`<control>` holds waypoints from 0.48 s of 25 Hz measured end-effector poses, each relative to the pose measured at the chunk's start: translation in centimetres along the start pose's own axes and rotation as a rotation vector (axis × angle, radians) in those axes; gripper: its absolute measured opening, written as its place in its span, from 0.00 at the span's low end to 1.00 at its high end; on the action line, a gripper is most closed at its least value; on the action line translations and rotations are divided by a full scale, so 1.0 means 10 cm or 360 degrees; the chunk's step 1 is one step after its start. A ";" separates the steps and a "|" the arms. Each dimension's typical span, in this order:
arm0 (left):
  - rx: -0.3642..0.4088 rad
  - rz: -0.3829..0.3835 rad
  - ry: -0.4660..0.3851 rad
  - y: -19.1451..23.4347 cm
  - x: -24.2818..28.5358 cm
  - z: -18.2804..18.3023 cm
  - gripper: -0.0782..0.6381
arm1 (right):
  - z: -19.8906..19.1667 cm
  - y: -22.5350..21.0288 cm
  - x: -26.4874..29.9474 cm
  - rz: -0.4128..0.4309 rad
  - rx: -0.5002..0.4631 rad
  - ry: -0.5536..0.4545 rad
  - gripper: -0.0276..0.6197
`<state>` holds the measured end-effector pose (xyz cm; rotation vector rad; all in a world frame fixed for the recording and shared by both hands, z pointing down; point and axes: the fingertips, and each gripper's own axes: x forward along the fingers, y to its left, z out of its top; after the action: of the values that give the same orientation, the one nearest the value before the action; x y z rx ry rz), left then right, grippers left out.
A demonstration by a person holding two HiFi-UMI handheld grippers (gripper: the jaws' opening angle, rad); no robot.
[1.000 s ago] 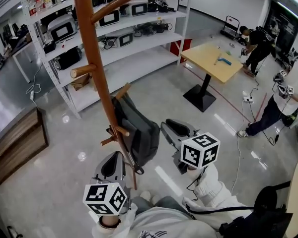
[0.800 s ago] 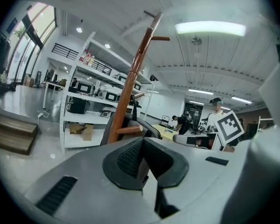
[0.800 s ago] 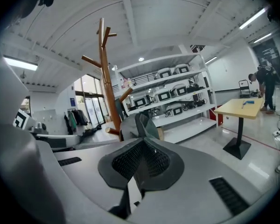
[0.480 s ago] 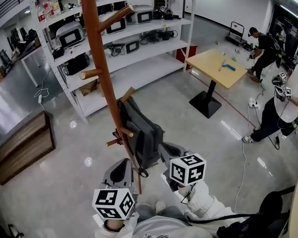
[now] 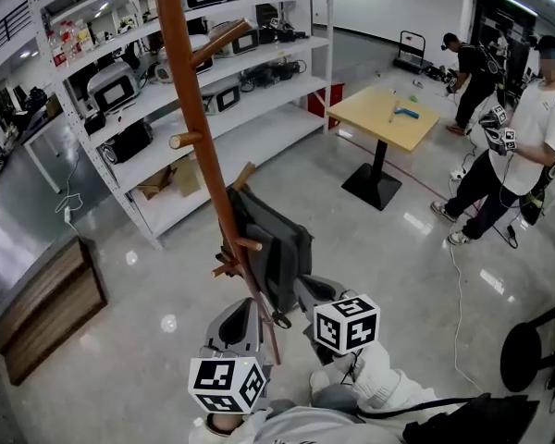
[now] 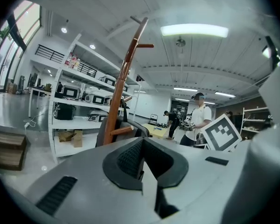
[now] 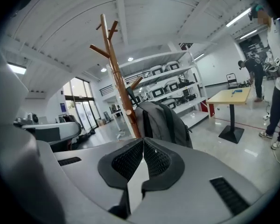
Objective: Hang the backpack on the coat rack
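A grey backpack (image 5: 276, 252) hangs by its top loop from a lower peg of the brown wooden coat rack (image 5: 199, 118). It also shows in the right gripper view as the backpack (image 7: 165, 122) beside the rack's pole (image 7: 115, 62). My left gripper (image 5: 241, 314) is below the rack's foot, shut and holding nothing. To its right my right gripper (image 5: 313, 290) sits just under the backpack, also shut and empty. In the left gripper view the rack (image 6: 123, 78) and the backpack (image 6: 130, 127) stand straight ahead of the jaws.
White shelving (image 5: 213, 81) with machines stands behind the rack. A yellow table (image 5: 388, 118) is at the right. Two people (image 5: 509, 155) stand at the far right. A wooden bench (image 5: 42, 303) lies at the left. A dark stool (image 5: 532, 354) is at the lower right.
Both grippers have drawn back toward me, away from the backpack, which stays hanging on the peg. The view has shifted slightly.
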<state>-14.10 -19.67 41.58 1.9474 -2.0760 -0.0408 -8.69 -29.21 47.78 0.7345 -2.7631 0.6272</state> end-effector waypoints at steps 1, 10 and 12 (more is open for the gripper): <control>0.0013 -0.0021 0.0003 0.02 -0.03 -0.02 0.11 | -0.01 0.06 -0.01 -0.0023 0.0010 -0.0020 0.06; 0.0120 -0.0157 -0.0048 0.14 -0.35 -0.05 0.11 | -0.24 0.59 -0.26 -0.0181 0.0085 -0.0172 0.06; 0.0097 -0.0172 -0.0038 0.15 -0.40 -0.07 0.11 | -0.27 0.65 -0.33 -0.0220 0.0084 -0.0189 0.06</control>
<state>-15.18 -15.50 41.80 2.1038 -2.0074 -0.0239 -8.99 -21.49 46.86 0.9955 -2.7796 0.6503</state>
